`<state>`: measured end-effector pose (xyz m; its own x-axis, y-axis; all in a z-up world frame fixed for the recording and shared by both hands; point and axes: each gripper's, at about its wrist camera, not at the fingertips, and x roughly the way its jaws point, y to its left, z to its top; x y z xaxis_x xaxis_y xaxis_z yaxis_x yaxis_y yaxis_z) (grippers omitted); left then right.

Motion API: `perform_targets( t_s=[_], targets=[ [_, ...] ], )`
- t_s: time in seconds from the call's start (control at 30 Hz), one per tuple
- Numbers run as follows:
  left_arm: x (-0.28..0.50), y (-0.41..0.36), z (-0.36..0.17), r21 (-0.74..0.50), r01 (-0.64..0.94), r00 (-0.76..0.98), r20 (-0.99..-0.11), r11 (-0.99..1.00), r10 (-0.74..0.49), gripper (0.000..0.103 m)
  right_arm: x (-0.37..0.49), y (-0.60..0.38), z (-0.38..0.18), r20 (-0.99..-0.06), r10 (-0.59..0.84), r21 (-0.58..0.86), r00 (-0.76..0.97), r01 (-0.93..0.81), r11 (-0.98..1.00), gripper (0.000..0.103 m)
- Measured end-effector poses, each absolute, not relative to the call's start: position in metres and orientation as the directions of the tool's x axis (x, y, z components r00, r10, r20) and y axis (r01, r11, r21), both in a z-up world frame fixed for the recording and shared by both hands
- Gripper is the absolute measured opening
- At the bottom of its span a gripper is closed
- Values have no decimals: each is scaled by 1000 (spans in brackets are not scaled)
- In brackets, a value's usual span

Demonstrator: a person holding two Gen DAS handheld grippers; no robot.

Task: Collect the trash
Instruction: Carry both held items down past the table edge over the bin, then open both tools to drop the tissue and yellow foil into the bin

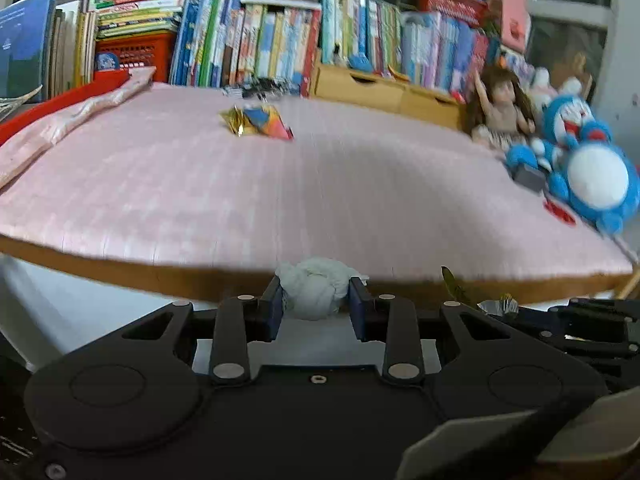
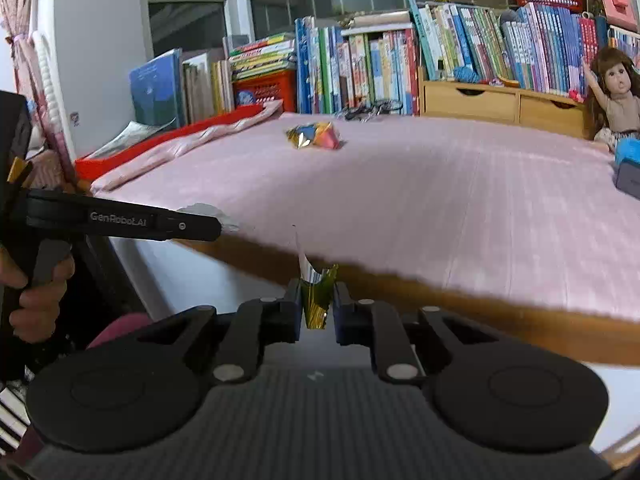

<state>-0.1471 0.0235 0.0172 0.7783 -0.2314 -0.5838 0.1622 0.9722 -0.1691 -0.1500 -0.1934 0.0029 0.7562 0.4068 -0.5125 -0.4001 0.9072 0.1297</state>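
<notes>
My left gripper (image 1: 316, 300) is shut on a crumpled white tissue (image 1: 312, 290), held just off the near wooden edge of the table. My right gripper (image 2: 318, 304) is shut on a shiny gold and green foil wrapper (image 2: 318, 294), also off the near edge. Another colourful foil wrapper (image 1: 258, 120) (image 2: 316, 135) lies on the pink mat toward the far side. In the right wrist view the left gripper (image 2: 218, 226) reaches in from the left with a bit of the tissue (image 2: 204, 210) at its tip. In the left wrist view a scrap of the foil wrapper (image 1: 498, 304) shows at lower right.
A pink mat (image 1: 280, 184) covers the table. Rows of books (image 1: 280, 40), a red basket (image 1: 136, 52) and wooden drawers (image 1: 384, 88) line the far edge. A doll (image 1: 500, 104) and a blue plush toy (image 1: 588, 168) sit at right. A person's hand (image 2: 36, 292) grips the left handle.
</notes>
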Motion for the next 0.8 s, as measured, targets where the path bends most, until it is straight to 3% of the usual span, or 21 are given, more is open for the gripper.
perform_targets(
  t_s=[0.43,0.8],
  targets=[
    [-171,10,-32,-129,250,607,-751,960,-259,32,-182,-179,-42,-662,381,129,646,-403,906,22],
    [-168,4,-76,-107,247,484,-847,963,-219,32,-187,-174,-72,-723,366,143,586,-391,909,24]
  ],
)
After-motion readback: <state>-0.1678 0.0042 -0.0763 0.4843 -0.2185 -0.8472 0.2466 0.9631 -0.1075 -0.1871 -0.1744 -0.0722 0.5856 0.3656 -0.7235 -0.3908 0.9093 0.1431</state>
